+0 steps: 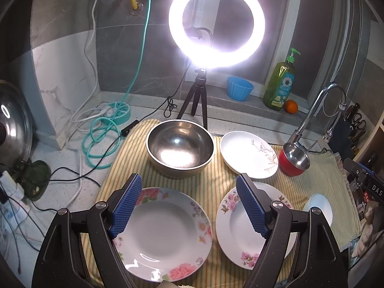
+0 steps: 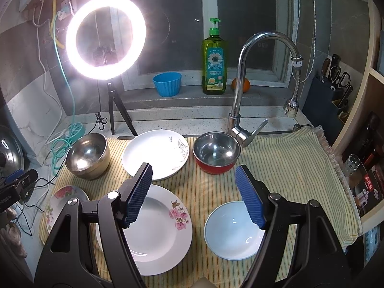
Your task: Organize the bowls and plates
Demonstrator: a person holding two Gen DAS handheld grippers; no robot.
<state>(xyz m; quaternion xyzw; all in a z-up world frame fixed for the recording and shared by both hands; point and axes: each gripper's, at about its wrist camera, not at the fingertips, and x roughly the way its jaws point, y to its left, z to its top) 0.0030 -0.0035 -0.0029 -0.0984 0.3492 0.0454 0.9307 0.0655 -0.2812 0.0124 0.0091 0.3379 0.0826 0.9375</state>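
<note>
On a striped cloth (image 1: 216, 175) lie a large steel bowl (image 1: 180, 148), a white plate with a brown leaf print (image 1: 249, 154), a red steel-lined bowl (image 1: 295, 158), two pink-flowered plates (image 1: 165, 235) (image 1: 240, 223) and a pale blue bowl (image 1: 320, 210). My left gripper (image 1: 189, 180) hangs open above the two flowered plates, holding nothing. In the right wrist view my right gripper (image 2: 193, 175) is open and empty above a flowered plate (image 2: 163, 228) and the pale bowl (image 2: 232, 232). Beyond it stand the red bowl (image 2: 216, 152), white plate (image 2: 156, 154) and steel bowl (image 2: 87, 156).
A lit ring light on a tripod (image 1: 195, 96) stands behind the cloth. The faucet (image 2: 242, 88) rises at the back right. A soap bottle (image 2: 214, 67), blue cup (image 2: 167, 84) and an orange (image 1: 291, 106) sit on the sill. Cables (image 1: 100, 141) and a pot lid (image 1: 12, 124) lie left, a knife block (image 2: 331, 91) right.
</note>
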